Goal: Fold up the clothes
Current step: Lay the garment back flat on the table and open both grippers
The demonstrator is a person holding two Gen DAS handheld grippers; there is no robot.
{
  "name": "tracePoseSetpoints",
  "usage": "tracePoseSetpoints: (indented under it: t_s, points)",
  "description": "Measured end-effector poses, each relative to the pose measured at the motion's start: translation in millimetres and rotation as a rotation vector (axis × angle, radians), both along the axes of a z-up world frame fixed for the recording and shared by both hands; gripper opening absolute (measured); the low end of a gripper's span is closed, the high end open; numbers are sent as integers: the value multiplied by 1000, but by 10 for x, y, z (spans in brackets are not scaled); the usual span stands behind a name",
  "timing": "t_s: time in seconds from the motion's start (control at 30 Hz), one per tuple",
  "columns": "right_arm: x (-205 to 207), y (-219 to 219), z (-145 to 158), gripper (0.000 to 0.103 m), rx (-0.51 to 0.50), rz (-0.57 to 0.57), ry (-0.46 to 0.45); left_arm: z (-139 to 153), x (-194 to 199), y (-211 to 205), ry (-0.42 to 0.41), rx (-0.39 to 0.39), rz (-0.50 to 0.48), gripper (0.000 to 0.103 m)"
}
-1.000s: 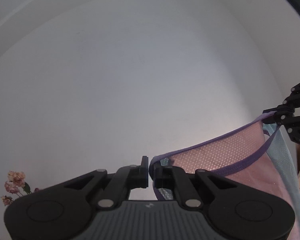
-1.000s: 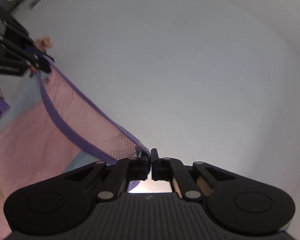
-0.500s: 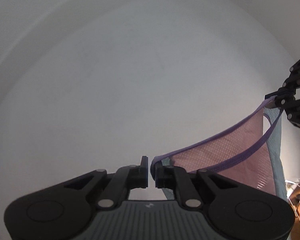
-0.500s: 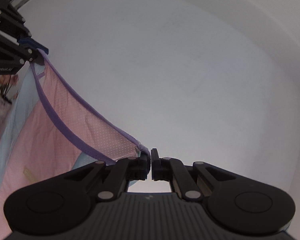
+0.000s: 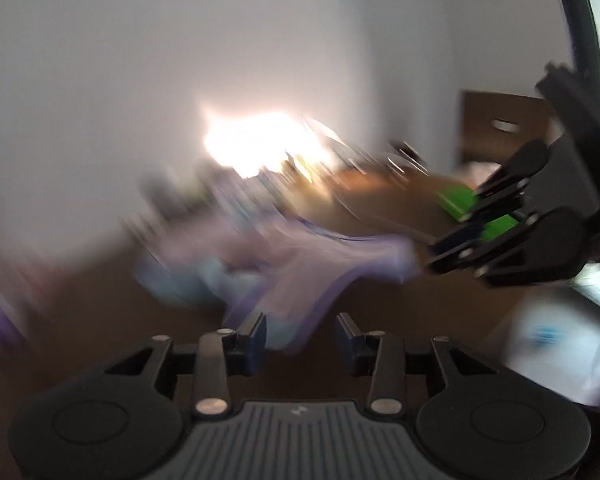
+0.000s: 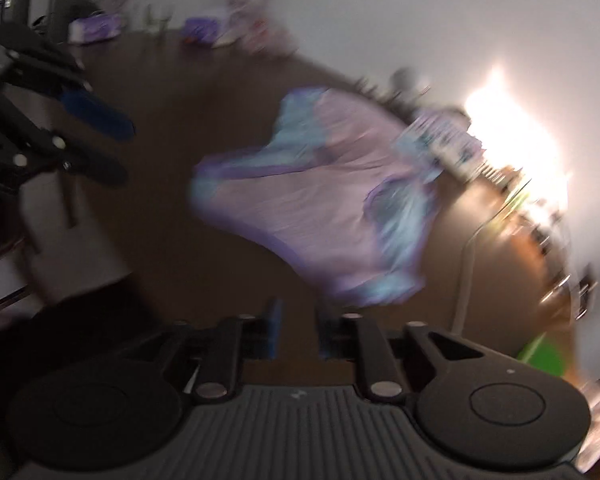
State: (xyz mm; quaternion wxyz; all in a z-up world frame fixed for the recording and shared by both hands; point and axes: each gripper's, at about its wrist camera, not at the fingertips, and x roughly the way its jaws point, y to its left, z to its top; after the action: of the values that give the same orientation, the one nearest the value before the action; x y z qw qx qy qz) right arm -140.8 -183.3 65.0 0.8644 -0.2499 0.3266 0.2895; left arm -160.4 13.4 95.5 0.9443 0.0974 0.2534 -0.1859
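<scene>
Both views are motion-blurred. A pink garment (image 6: 312, 196) with purple trim and pale blue panels lies crumpled on the dark brown desk (image 6: 172, 184). The left gripper (image 5: 300, 334) sits just short of the garment's near edge, its jaws apart and holding nothing. The right gripper (image 6: 296, 330) is near the garment, jaws likewise apart and empty.

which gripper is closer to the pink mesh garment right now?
Left, as far as the blur allows. The left gripper is open with the pink mesh garment with purple trim reaching between its fingers. The right gripper is open, just short of the garment's near edge.
</scene>
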Motion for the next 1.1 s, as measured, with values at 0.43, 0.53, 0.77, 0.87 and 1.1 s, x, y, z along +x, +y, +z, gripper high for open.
tracePoseSetpoints:
  t_s: [0.43, 0.53, 0.77, 0.87, 1.1]
  points:
    - [390, -344, -50, 62, 379, -331, -70, -416, 713, 311, 136, -194, 229, 81]
    - [705, -396, -122, 62, 471, -361, -22, -585, 813, 201, 162, -185, 245, 81]
    - [1032, -355, -376, 38, 413, -460, 26, -772, 889, 18, 132, -78, 250, 37]
    - [1011, -304, -465, 22, 367, -442, 24, -819, 919, 14, 162, -63, 246, 7]
    - [769, -303, -468, 11, 235, -427, -30, -809, 549, -76, 187, -65, 222, 0]
